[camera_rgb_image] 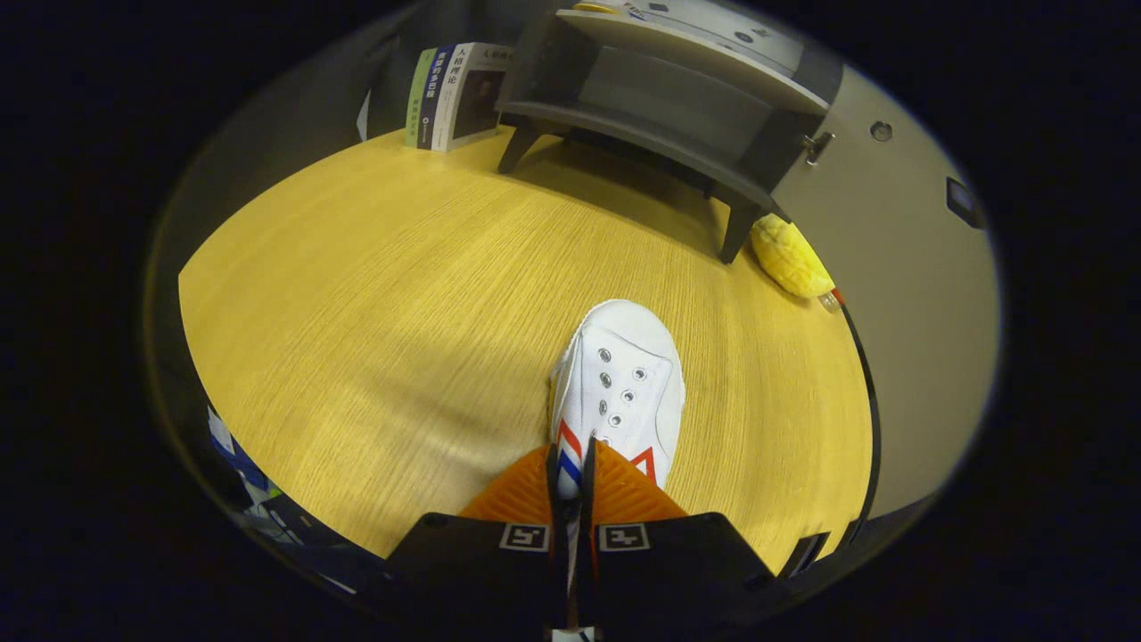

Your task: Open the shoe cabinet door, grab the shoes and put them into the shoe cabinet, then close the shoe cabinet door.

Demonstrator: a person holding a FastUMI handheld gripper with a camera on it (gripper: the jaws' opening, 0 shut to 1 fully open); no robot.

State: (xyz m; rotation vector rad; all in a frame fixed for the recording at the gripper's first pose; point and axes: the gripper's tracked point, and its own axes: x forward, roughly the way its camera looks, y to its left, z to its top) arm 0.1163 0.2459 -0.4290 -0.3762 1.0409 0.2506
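A white canvas shoe with red and blue side stripes hangs toe-forward over the wooden table. My gripper is shut on the shoe's side wall near the heel, with both orange fingers pressed against it. The grey shoe cabinet stands on short legs at the table's far side, beyond the shoe. Its door is open and the dark shelf space inside shows.
A few upright books stand left of the cabinet. A yellow corn-shaped toy lies by the cabinet's right front leg, near the table's right edge. A grey wall rises to the right.
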